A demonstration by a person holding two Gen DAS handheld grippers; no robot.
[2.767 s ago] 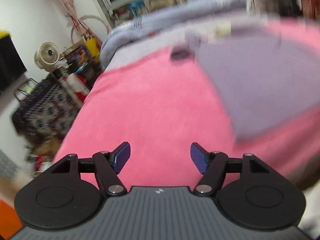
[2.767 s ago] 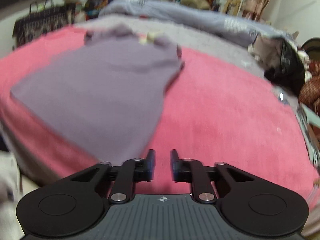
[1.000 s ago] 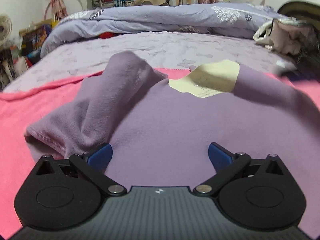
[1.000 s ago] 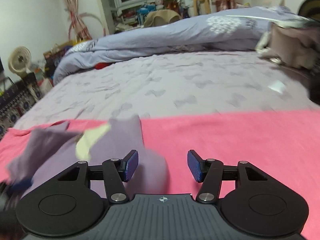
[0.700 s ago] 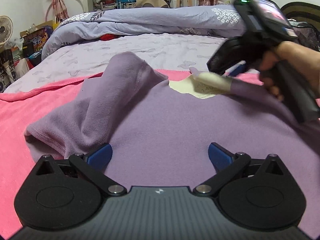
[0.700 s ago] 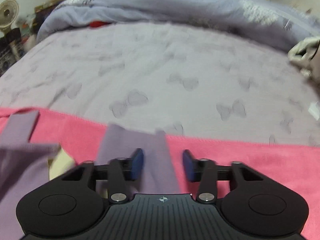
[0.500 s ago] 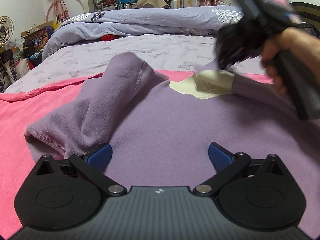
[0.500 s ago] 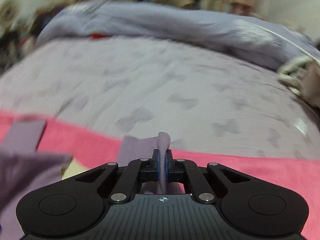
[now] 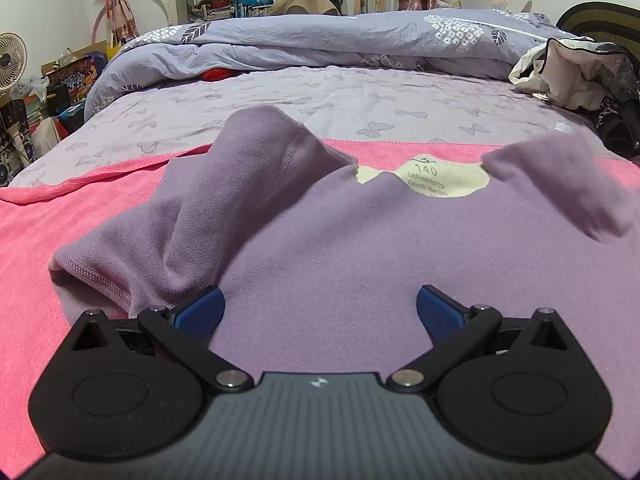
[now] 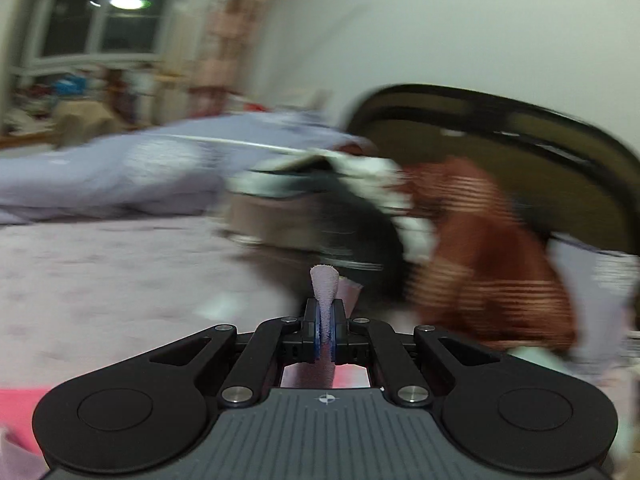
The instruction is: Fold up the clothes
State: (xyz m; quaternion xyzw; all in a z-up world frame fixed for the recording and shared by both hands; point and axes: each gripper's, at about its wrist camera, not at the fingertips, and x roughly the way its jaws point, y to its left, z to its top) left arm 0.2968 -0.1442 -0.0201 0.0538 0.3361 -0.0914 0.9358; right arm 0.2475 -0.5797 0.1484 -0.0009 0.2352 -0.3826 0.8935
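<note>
Left wrist view: left gripper (image 9: 319,312) sat low over the purple top (image 9: 360,248), fingers spread wide, nothing between them. Left blue pad (image 9: 200,312) touched the bunched sleeve (image 9: 192,232); right pad was over flat fabric. Top lay on the pink blanket (image 9: 48,208), collar end away from the camera, cream neck label (image 9: 436,178) showing "140 CASHMERE". Far right corner of the top (image 9: 560,176) was lifted off the blanket and motion-blurred. Grey-blue duvet (image 9: 320,44) was behind, clothes heap (image 9: 572,76) at far right.

Right wrist view: right gripper (image 10: 327,330) was clamped fully on a fold of the purple fabric (image 10: 325,280), which stuck up past the fingertips. Background was too blurred for detail.
</note>
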